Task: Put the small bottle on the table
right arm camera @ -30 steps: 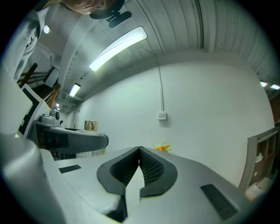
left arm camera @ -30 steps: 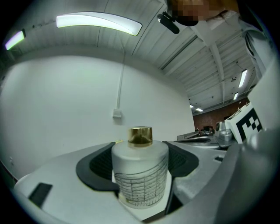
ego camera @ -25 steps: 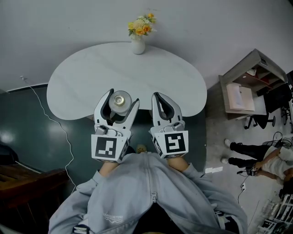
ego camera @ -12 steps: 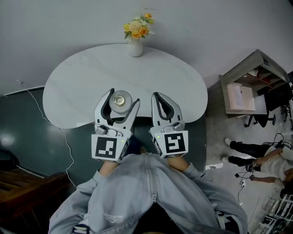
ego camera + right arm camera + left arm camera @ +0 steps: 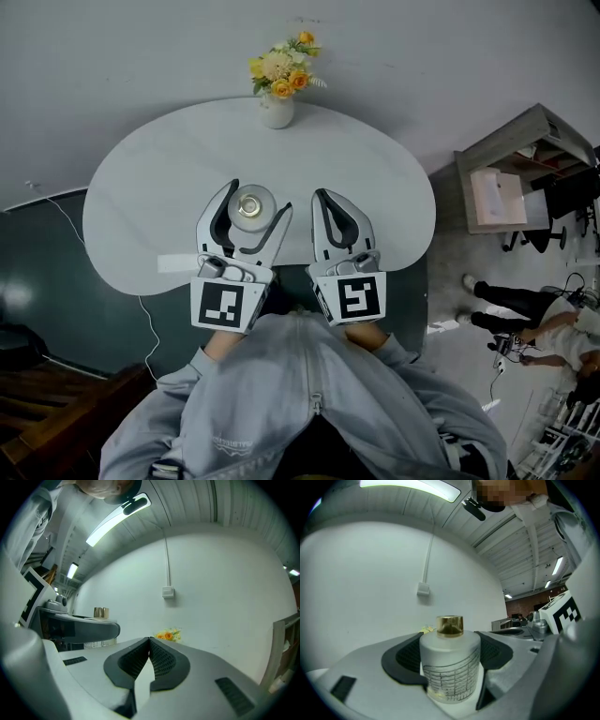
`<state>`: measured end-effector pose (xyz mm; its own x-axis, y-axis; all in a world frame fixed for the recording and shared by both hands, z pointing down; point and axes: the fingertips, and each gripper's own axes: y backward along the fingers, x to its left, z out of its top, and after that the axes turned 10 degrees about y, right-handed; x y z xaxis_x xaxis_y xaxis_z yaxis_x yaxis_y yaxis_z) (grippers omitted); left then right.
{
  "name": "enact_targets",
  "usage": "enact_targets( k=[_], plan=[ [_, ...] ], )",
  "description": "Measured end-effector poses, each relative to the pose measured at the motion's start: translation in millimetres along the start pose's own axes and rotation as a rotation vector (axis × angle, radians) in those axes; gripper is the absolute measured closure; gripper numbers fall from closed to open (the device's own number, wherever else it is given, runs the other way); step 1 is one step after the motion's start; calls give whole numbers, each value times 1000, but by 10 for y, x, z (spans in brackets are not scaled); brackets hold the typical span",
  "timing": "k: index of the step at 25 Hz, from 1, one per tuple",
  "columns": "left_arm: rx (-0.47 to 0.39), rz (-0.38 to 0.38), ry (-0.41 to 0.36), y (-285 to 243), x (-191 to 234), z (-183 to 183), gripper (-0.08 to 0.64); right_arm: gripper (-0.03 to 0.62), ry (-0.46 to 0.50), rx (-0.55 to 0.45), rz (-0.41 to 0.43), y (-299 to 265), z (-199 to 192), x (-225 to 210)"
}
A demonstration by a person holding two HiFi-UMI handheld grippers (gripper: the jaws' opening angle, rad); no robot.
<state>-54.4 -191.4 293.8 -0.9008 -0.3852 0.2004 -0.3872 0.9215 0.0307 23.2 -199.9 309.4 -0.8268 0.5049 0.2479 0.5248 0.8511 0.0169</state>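
The small bottle (image 5: 250,205) is frosted white with a gold cap (image 5: 450,625) and stands upright between the jaws of my left gripper (image 5: 255,199), which is shut on it. In the left gripper view the black pads (image 5: 407,656) press the bottle's body (image 5: 451,670) from both sides. Bottle and gripper are over the near part of the white rounded table (image 5: 169,178); whether the bottle's base touches the top is hidden. My right gripper (image 5: 323,196) is beside it on the right, its jaws shut on nothing (image 5: 150,642).
A white vase of yellow and orange flowers (image 5: 277,86) stands at the table's far edge against the wall, and shows small in the right gripper view (image 5: 168,634). A wooden shelf unit (image 5: 506,178) and a person (image 5: 525,319) are off to the right. A cable (image 5: 66,225) lies on the dark floor at the left.
Both grippers have moved forward from the table's near edge to over its top. The left stays shut on the bottle and the right stays shut.
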Motion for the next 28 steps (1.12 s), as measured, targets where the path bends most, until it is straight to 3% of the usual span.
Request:
enact_targets(
  k=[9, 17, 28],
  plan=[
    [28, -40, 22, -534, 442, -70, 225, 566, -48, 25, -53, -617, -155, -139],
    [62, -88, 35, -875, 699, -210, 225, 565, -18, 52, -84, -960, -361, -206],
    [105, -100, 39, -1218, 826, -585, 225, 566, -41, 58, -36, -1276, -696, -238]
  ],
)
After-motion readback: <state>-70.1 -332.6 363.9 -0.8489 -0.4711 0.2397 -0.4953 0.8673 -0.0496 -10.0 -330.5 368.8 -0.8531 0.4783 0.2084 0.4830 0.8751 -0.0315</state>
